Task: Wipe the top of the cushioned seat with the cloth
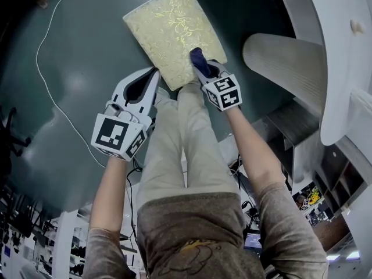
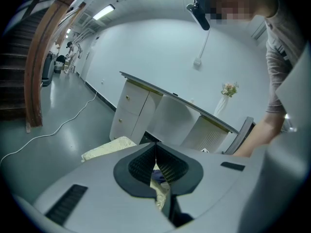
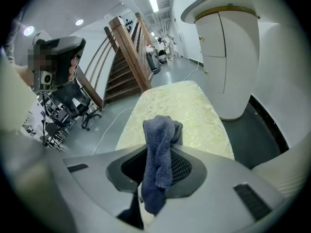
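Note:
The cushioned seat (image 1: 173, 32) has a pale yellow, floral-patterned top and stands on the dark floor ahead of me. My right gripper (image 1: 200, 67) is shut on a dark blue cloth (image 3: 159, 149), held just over the seat's near right corner; the cloth bunches up out of the jaws over the seat (image 3: 180, 115). My left gripper (image 1: 148, 80) hangs beside the seat's near left corner with its jaws shut and nothing between them. In the left gripper view the seat (image 2: 109, 148) shows as a pale slab beyond the jaws (image 2: 156, 160).
A white cable (image 1: 49, 92) snakes over the floor to the left. A white curved cabinet (image 1: 340, 51) and a pale ribbed panel (image 1: 285, 54) stand to the right. A wooden staircase (image 3: 124, 57) and office chairs (image 3: 73, 106) lie beyond.

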The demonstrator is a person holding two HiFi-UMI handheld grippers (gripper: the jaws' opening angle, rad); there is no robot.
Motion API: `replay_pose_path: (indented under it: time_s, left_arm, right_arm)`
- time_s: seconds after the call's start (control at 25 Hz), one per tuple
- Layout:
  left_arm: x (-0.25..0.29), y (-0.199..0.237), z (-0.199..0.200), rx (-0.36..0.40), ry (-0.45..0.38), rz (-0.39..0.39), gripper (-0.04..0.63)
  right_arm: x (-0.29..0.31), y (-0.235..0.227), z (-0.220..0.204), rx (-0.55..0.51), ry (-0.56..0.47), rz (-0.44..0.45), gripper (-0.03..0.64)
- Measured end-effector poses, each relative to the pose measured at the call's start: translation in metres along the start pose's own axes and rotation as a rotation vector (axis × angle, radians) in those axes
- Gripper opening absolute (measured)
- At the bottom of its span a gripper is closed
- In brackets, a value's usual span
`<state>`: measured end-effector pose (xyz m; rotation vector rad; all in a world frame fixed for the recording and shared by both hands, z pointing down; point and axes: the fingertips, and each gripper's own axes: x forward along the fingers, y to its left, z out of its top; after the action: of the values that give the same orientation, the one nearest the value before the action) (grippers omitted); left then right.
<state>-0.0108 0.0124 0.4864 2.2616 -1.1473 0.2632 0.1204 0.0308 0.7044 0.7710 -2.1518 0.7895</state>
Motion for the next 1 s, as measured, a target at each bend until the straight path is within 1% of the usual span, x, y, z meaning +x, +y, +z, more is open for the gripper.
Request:
replay_pose_path:
  time_s: [0.36, 1.0]
  left_arm:
    - [-0.001, 0.002, -0.001, -0.011, -0.003, 0.012, 0.019]
    - [-0.008, 0.013, -0.005, -0.023, -0.008, 0.048, 0.019]
  right_arm:
    - [0.012, 0.046, -0.001, -0.024, 0.007, 0.088, 0.087]
    - [0.024, 0.091, -0.004, 0.008, -0.007, 0.157, 0.087]
